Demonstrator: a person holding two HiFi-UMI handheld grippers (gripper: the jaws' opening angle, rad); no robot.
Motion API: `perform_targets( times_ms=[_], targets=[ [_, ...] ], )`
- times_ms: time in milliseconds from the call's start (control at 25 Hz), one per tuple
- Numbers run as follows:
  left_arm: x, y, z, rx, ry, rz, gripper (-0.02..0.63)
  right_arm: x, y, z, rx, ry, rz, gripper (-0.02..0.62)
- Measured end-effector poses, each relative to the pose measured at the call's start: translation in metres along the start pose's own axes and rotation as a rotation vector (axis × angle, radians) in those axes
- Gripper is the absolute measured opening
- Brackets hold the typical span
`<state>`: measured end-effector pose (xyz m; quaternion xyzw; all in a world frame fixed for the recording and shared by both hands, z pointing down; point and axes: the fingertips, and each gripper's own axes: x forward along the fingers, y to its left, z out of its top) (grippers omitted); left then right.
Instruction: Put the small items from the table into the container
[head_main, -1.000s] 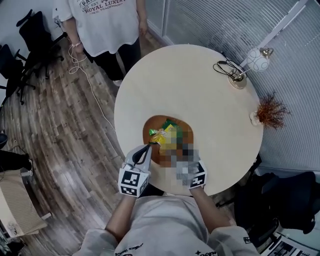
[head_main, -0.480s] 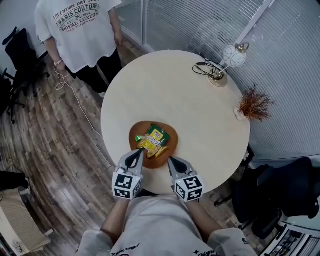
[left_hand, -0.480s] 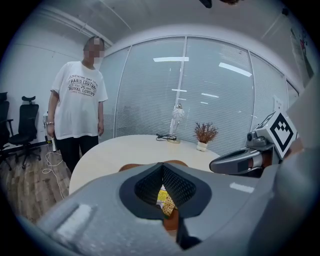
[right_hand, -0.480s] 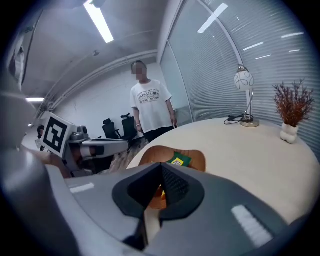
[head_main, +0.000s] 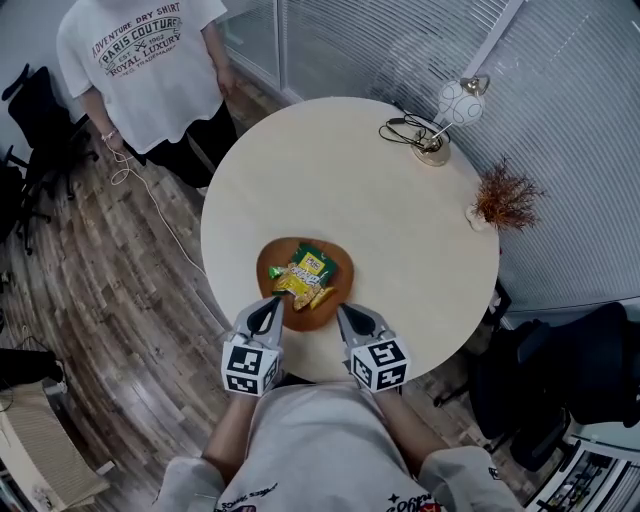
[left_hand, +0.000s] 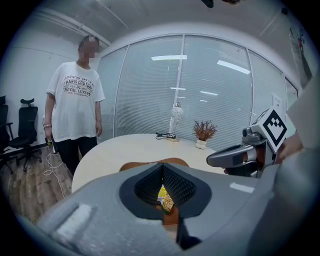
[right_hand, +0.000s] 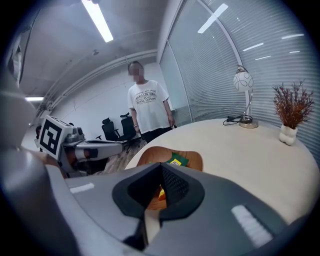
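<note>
Two grippers are in our hands at the near edge of the round table, and both have their jaws pressed together with nothing between them. The left gripper points toward the near left rim of the wooden tray, just beside the yellow packets; in its own view we see its closed tips with the tray and the snacks beyond them. The right gripper lies just beside the tray's near right rim, and in its own view its jaws meet in front of the same tray. The tray sits on the near part of the table, between the two grippers, and holds the small items: a green packet on the far side and the yellow ones on the near side, overlapping it. Far to the right we see a lamp with a black cable coiled at its base, and a dried plant near the right edge. A person in a white printed T-shirt stands on the wooden floor beyond the table at the far left, with office chairs further left.
</note>
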<state>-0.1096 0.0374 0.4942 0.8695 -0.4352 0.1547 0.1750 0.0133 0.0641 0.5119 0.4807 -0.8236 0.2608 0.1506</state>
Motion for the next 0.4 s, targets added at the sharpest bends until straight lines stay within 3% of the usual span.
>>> perform_targets(
  times_ms=[400],
  targets=[
    [0.002, -0.011, 0.000, 0.014, 0.005, -0.025, -0.003, -0.004, 0.002, -0.001, 0.002, 0.004, 0.001, 0.000]
  ],
)
